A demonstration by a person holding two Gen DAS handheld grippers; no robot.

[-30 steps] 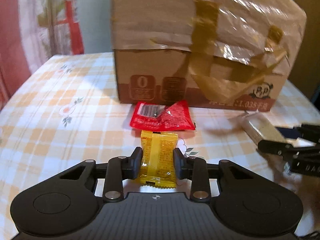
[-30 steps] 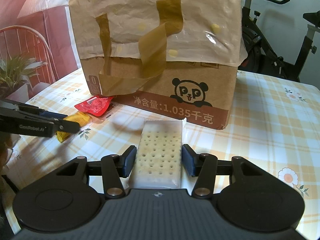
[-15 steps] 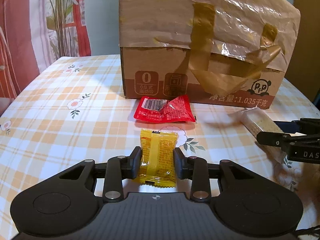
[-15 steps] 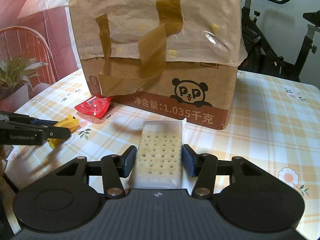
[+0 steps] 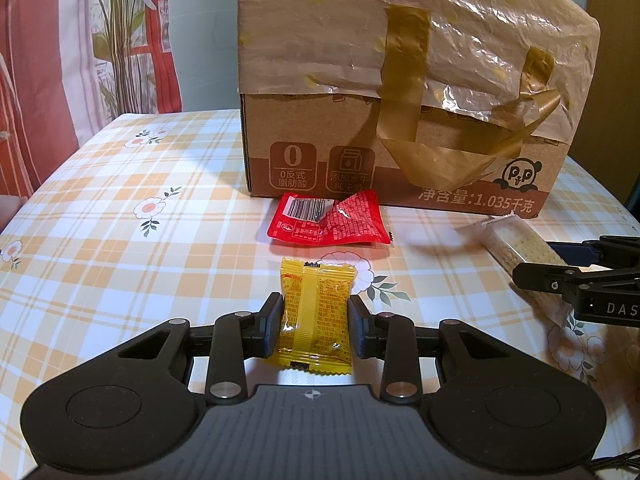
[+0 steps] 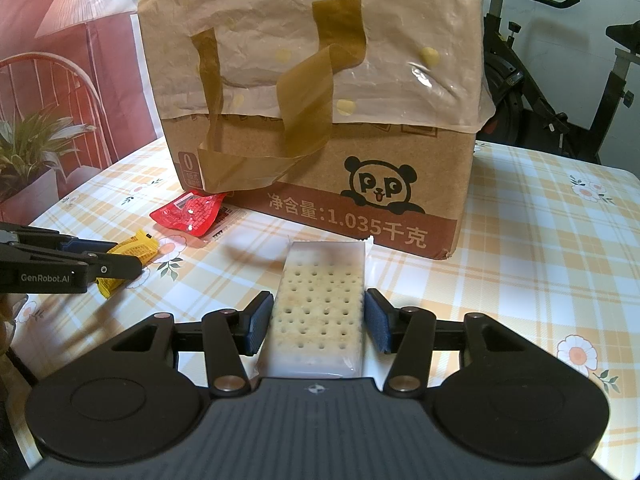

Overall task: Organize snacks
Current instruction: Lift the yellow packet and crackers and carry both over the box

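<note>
A: Left tool (image 5: pixel 315 326)?
B: Pinching the yellow snack packet (image 5: pixel 316 318) by its sides; packet upright between the pads, above the checked surface (image 5: pixel 120 216). Tool pitched downward toward the cardboard box (image 5: pixel 400 92).

A: Right tool (image 6: pixel 318 322)?
B: Closed on the cracker pack (image 6: pixel 320 304), pads against both long edges; pack runs forward along the fingers, far end toward the box. Also pitched downward.

A: Other snacks?
B: Red packet (image 5: pixel 330 220) flat on the surface, just in front of the box, beyond the yellow one.
</note>
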